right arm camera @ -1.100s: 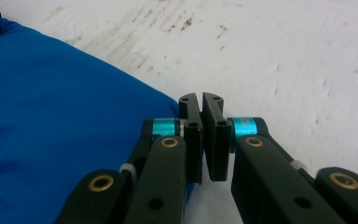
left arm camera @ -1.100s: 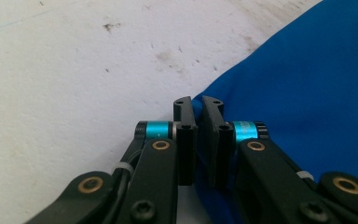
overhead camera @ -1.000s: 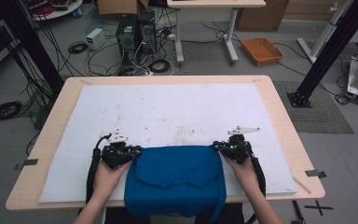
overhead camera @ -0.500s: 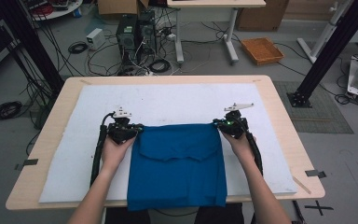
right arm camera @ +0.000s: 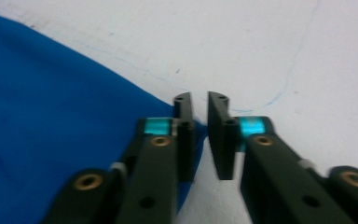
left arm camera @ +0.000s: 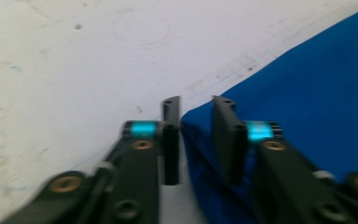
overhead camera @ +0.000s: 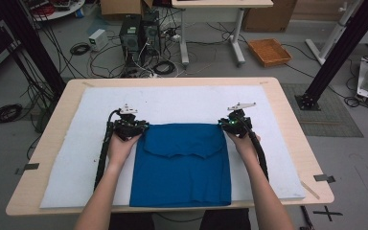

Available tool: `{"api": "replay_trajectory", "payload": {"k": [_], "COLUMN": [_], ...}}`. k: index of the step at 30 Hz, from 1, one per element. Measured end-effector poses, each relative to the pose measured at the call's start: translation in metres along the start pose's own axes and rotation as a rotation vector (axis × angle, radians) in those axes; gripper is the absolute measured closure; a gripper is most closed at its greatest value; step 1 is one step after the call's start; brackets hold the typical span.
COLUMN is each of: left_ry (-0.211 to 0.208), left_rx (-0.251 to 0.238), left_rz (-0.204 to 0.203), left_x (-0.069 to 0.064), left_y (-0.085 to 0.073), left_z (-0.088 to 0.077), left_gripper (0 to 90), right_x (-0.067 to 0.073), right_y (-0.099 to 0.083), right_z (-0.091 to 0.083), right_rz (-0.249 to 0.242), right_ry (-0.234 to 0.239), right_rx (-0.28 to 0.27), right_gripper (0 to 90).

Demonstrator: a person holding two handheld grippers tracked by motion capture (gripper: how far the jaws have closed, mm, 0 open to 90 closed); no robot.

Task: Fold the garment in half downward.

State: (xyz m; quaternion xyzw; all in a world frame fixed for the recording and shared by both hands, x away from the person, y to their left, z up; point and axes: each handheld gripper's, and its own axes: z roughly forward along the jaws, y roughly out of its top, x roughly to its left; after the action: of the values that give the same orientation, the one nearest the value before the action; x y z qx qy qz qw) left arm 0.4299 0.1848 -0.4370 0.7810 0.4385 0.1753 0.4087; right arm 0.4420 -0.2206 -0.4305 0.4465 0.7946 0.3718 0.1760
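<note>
we see a blue garment (overhead camera: 182,165) lying flat on the white mat (overhead camera: 76,163) that covers the tabletop (overhead camera: 287,115), its lower hem close to the near edge and its upper edge about midway toward the far edge. a folded-over flap with a notched border lies across its upper part.

the left hand-held gripper (overhead camera: 133,127) sits at the garment's upper left corner. in the left gripper view (left arm camera: 193,135) its jaws have just been opening and stand apart, with the blue corner lying in the gap between them (the pads no longer press on it).

the right hand-held gripper (overhead camera: 234,123) sits at the upper right corner. in the right gripper view (right arm camera: 199,135) its jaws have also just been opening, a narrow gap shows between them, and the cloth's tip lies at the left jaw, not pinched.

both forearms come in from the near edge.
</note>
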Motion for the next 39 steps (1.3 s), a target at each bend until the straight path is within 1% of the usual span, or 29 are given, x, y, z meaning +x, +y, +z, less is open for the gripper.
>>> {"api": "replay_trajectory", "payload": {"k": [1, 2, 3, 4, 5, 6, 7, 8, 9, 10, 11, 12, 16, 17, 18, 19, 20, 21, 24, 25, 28, 29, 30, 31, 32, 33, 34, 38, 39], "left_ry": [0.003, 0.003, 0.007, 0.007, -0.007, -0.007, -0.031, -0.031, -0.043, -0.055, -0.068, -0.068, -0.103, -0.122, -0.122, -0.143, -0.143, -0.148, -0.152, -0.148, -0.151, -0.149, -0.149, -0.152, -0.151, -0.148, -0.148, -0.146, -0.147], "left_rx": [-0.001, -0.001, -0.028, -0.028, -0.046, -0.046, -0.032, -0.032, -0.024, -0.018, -0.009, -0.009, 0.014, 0.034, 0.034, 0.043, 0.043, 0.05, 0.062, 0.067, 0.061, 0.062, 0.062, 0.064, 0.066, 0.072, 0.072, 0.069, 0.067], "left_rz": [-0.003, -0.003, 0.008, 0.008, 0.01, 0.01, -0.012, -0.012, -0.026, -0.028, -0.044, -0.044, -0.086, -0.103, -0.103, -0.108, -0.108, -0.113, -0.125, -0.131, -0.143, -0.141, -0.141, -0.139, -0.137, -0.136, -0.136, -0.132, -0.13], "left_x": [0.0, 0.0, -0.003, -0.003, -0.007, -0.007, -0.011, -0.011, -0.013, -0.015, -0.02, -0.02, -0.028, -0.032, -0.032, -0.035, -0.035, -0.038, -0.038, -0.037, -0.036, -0.037, -0.037, -0.037, -0.037, -0.037, -0.037, -0.037, -0.037], "left_y": [0.001, 0.001, 0.0, 0.0, -0.003, -0.003, -0.009, -0.009, -0.013, -0.017, -0.026, -0.026, -0.036, -0.039, -0.039, -0.043, -0.043, -0.046, -0.048, -0.049, -0.049, -0.049, -0.049, -0.049, -0.049, -0.05, -0.05, -0.05, -0.05], "left_z": [-0.008, -0.008, -0.019, -0.019, -0.029, -0.029, -0.037, -0.037, -0.04, -0.043, -0.048, -0.048, -0.049, -0.05, -0.05, -0.051, -0.051, -0.051, -0.05, -0.048, -0.047, -0.047, -0.047, -0.047, -0.046, -0.046, -0.046, -0.045, -0.045], "left_gripper": [61.7, 59.1, 57.6, 57.6, 57.1, 56.3, 56.0, 55.3, 54.2, 54.2, 54.0, 53.2, 53.1, 53.2, 53.4, 54.2, 54.6, 54.7, 55.2, 55.2, 55.1, 55.0, 55.0, 55.0, 55.0, 55.0, 55.0, 54.9, 55.0], "right_x": [-0.001, -0.001, -0.001, -0.001, 0.001, 0.001, 0.004, 0.004, 0.008, 0.008, 0.014, 0.017, 0.027, 0.033, 0.033, 0.038, 0.038, 0.04, 0.041, 0.044, 0.046, 0.05, 0.05, 0.056, 0.056, 0.06, 0.061, 0.057, 0.051], "right_y": [0.0, 0.0, -0.001, -0.001, -0.003, -0.003, -0.008, -0.008, -0.016, -0.016, -0.024, -0.028, -0.037, -0.042, -0.042, -0.047, -0.047, -0.053, -0.058, -0.061, -0.062, -0.062, -0.062, -0.064, -0.064, -0.067, -0.069, -0.069, -0.07], "right_z": [-0.006, -0.006, -0.013, -0.013, -0.023, -0.023, -0.034, -0.034, -0.044, -0.044, -0.053, -0.058, -0.066, -0.066, -0.066, -0.065, -0.065, -0.063, -0.062, -0.06, -0.058, -0.056, -0.056, -0.055, -0.055, -0.053, -0.053, -0.056, -0.059], "right_rz": [0.01, 0.01, 0.028, 0.028, 0.041, 0.041, 0.053, 0.053, 0.07, 0.07, 0.071, 0.063, 0.056, 0.05, 0.05, 0.064, 0.064, 0.088, 0.103, 0.078, 0.066, 0.03, 0.03, -0.025, -0.025, -0.074, -0.087, -0.077, -0.046], "right_ry": [-0.01, -0.01, -0.011, -0.011, -0.005, -0.005, -0.004, -0.004, 0.006, 0.006, 0.016, 0.013, 0.02, 0.036, 0.036, 0.049, 0.049, 0.069, 0.07, 0.051, 0.05, 0.029, 0.029, 0.001, 0.001, -0.045, -0.074, -0.111, -0.125], "right_rx": [-0.018, -0.018, -0.039, -0.039, -0.061, -0.061, -0.086, -0.086, -0.101, -0.101, -0.108, -0.114, -0.123, -0.109, -0.109, -0.079, -0.079, -0.058, -0.047, -0.03, -0.019, 0.002, 0.002, 0.033, 0.033, 0.059, 0.069, 0.062, 0.062], "right_gripper": [70.7, 70.7, 64.0, 64.0, 62.2, 62.2, 59.5, 59.5, 54.8, 54.8, 54.1, 54.2, 57.9, 60.8, 60.8, 62.3, 62.3, 62.3, 62.3, 62.3, 62.4, 62.3, 62.3, 62.3, 62.3, 62.4, 62.5, 64.3, 64.3]}}
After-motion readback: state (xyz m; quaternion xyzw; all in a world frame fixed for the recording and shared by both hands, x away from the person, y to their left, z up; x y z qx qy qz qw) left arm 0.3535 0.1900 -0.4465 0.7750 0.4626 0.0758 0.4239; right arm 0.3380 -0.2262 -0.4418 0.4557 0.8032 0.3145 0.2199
